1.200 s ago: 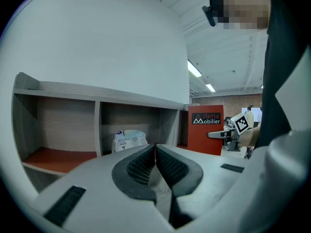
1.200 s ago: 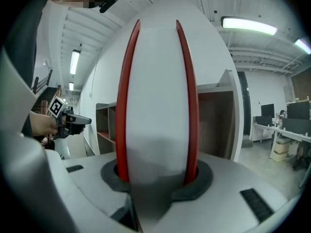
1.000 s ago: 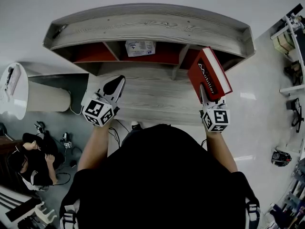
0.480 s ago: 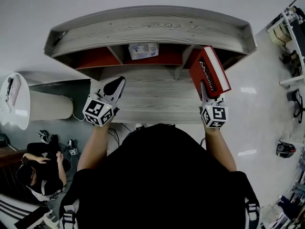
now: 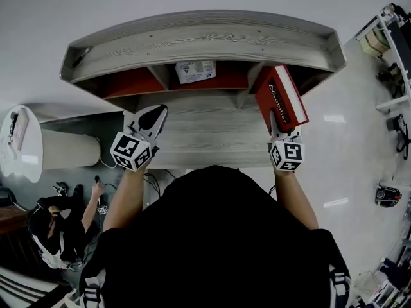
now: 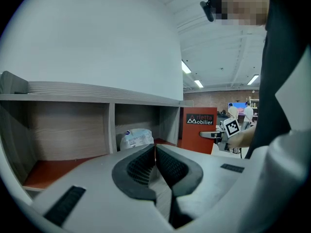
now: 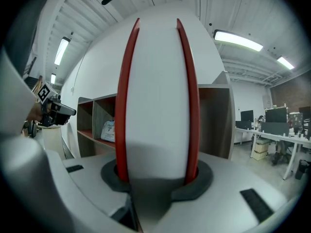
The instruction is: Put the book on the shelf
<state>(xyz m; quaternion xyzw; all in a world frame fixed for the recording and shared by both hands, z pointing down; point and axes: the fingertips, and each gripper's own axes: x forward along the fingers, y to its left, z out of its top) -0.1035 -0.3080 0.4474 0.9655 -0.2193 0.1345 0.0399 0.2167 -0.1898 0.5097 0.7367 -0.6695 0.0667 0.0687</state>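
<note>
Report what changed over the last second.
The red hardcover book, gripped by the right gripper, edged slightly deeper toward the right compartment of the grey wooden shelf. Nothing was taken or released. The left gripper stays shut and empty; the white packet remains in the middle compartment.

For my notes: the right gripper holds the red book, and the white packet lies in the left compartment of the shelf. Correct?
No: the white packet lies in the middle compartment of the shelf, as the head view shows. The right gripper does hold the red book.
</note>
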